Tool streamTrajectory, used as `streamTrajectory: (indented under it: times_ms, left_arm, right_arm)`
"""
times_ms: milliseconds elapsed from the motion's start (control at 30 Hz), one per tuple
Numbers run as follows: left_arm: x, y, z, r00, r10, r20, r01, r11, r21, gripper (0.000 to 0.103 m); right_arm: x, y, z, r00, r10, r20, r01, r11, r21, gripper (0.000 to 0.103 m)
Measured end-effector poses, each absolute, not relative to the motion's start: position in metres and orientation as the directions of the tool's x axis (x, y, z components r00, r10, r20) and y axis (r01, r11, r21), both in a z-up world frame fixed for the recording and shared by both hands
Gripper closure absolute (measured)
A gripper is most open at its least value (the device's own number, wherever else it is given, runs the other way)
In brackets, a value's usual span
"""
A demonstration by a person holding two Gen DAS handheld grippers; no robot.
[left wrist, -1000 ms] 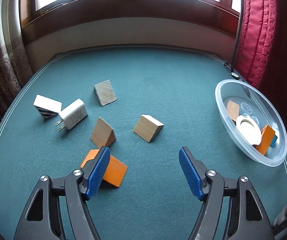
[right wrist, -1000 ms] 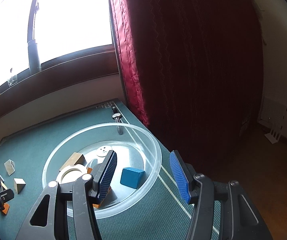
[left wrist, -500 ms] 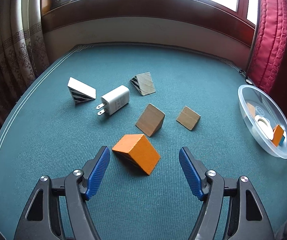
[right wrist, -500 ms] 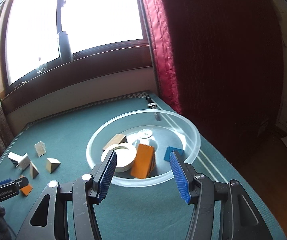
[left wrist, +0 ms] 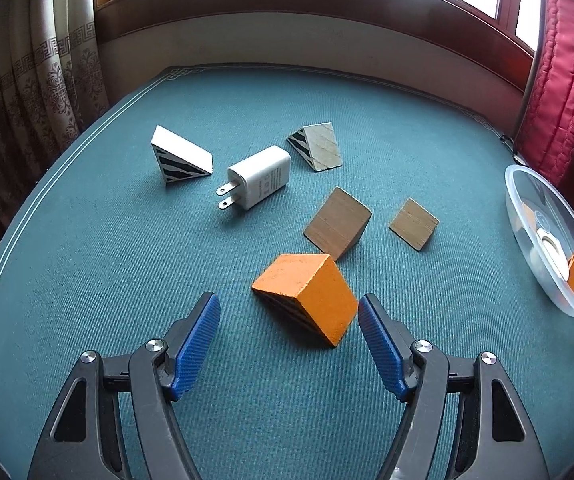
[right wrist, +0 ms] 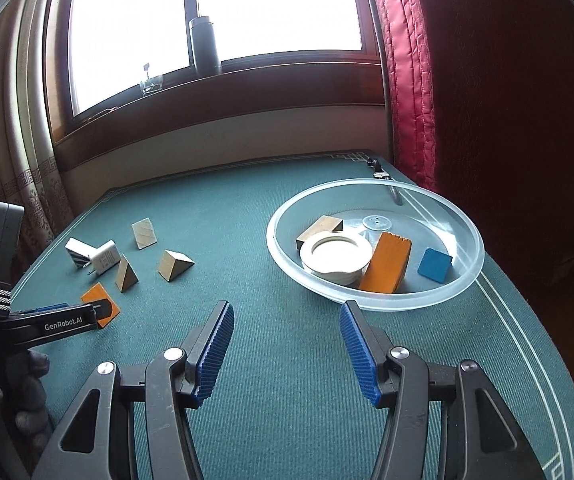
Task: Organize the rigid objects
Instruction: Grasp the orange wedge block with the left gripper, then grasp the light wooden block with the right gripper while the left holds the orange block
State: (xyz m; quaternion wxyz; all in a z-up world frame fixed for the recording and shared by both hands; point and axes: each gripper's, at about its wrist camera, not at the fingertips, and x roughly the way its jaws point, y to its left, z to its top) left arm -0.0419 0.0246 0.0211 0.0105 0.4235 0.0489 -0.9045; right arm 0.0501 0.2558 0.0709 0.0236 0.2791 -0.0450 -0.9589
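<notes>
The green felt table (left wrist: 99,264) carries everything. At its 3 o'clock edge in the left view sits the clear plastic bowl (right wrist: 463,280), already holding a white ring, an orange block, a blue block and a wooden one.

The left claw (left wrist: 289,336) is spread wide and empty. The orange wedge (left wrist: 307,296) lies just ahead at 12 o'clock, slightly toward the right pad, nearly between the tips. Its ridge runs roughly 10 to 4 o'clock, so the pads would likely meet it askew. It is matte, painted, sharp-edged wood.

The right claw (right wrist: 285,354) is also spread and empty, with the bowl at 1 o'clock, so the left is nearer the wedge.

Beyond lie plain wooden wedges (left wrist: 337,228), striped ones (left wrist: 179,158) and a smooth white charger (left wrist: 261,178).
</notes>
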Motion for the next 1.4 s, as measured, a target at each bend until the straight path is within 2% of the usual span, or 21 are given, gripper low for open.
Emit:
streamTrajectory:
  times_ms: [367,900,1033,1200,1400]
  left_arm:
    - [-0.067,0.027,0.015,-0.614,-0.050,-0.788,0.157,-0.986,-0.059,0.030]
    - [-0.041,0.005,0.011,-0.619,-0.070,-0.783,0.146,-0.989,-0.028,0.030]
    - [-0.043,0.011,0.011,-0.638,-0.054,-0.768,0.108,-0.994,-0.020,0.040]
    - [-0.043,0.014,0.013,-0.651,-0.012,-0.759,0.057,-0.998,-0.034,0.070]
    - [-0.038,0.015,0.014,-0.656,0.012,-0.755,0.020,-0.999,-0.033,0.073]
  right_arm:
    - [0.049,0.255,0.067,-0.831,-0.085,-0.550,0.031,-0.994,0.108,0.045]
    - [0.047,0.255,0.066,-0.824,-0.089,-0.559,0.028,-0.993,0.117,0.045]
    - [0.045,0.255,0.064,-0.817,-0.091,-0.570,0.028,-0.993,0.118,0.045]
    - [0.037,0.253,0.057,-0.781,-0.126,-0.612,0.051,-0.989,0.140,0.044]
    - [0.029,0.243,0.051,-0.728,-0.181,-0.661,0.093,-0.982,0.167,0.045]
